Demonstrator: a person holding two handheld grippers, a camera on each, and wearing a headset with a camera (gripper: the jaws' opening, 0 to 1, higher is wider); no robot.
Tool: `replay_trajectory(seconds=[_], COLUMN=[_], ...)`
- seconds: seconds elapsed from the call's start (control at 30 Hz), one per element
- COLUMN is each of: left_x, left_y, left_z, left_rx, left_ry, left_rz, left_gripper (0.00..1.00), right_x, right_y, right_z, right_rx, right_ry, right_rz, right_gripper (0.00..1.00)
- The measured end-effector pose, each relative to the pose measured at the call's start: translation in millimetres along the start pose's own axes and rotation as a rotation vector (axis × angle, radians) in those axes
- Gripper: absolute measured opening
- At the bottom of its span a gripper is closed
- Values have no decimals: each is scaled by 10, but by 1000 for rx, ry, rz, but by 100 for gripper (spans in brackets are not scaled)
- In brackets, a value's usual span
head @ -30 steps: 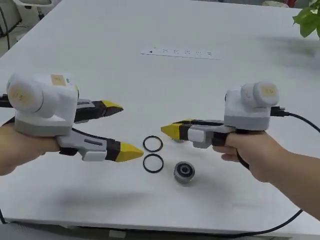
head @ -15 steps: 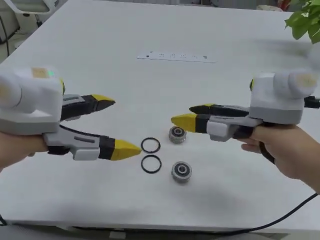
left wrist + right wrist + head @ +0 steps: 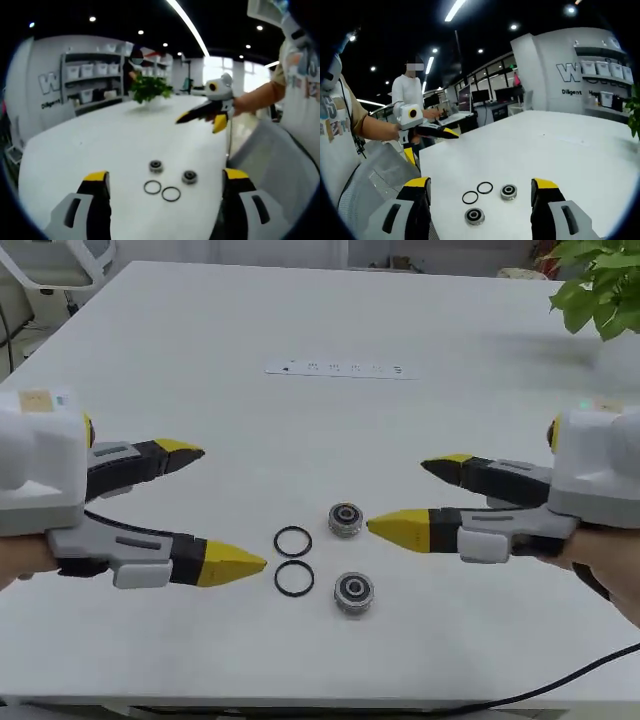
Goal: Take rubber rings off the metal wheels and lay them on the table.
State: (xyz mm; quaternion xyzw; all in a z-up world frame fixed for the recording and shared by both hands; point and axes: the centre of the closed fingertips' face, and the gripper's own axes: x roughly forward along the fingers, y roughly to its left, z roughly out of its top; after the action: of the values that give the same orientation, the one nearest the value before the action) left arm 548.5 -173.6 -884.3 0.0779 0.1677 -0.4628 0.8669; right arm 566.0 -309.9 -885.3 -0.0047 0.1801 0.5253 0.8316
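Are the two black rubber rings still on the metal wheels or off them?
Off. Both rubber rings lie flat on the table, apart from the metal wheels.

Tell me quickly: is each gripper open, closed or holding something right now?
Left gripper: open, holding nothing.
Right gripper: open, holding nothing.

The pale grey back wall (image 3: 545, 55) bears a large letter "W" and, just below it, the smaller dark word "Diligent"; the lettering beyond is unreadable.
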Motion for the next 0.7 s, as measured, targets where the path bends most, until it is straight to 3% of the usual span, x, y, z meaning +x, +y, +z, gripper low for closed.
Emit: replay_trajectory(seconds=[0.33, 0.57, 0.7], left_x=[-33, -85, -111], left_y=[-49, -8, -41], left_z=[-75, -146, -202], left_rx=[3, -4, 3], left_ry=[14, 26, 43], left_rz=[-5, 4, 7], left_gripper=[100, 100, 100], right_x=[-250, -279, -281], right_y=[-78, -61, -25], right_z=[-224, -394, -435], right_rx=[-29, -57, -73], right_ry=[29, 71, 85], right_rz=[-41, -42, -41], right_gripper=[92, 97, 98])
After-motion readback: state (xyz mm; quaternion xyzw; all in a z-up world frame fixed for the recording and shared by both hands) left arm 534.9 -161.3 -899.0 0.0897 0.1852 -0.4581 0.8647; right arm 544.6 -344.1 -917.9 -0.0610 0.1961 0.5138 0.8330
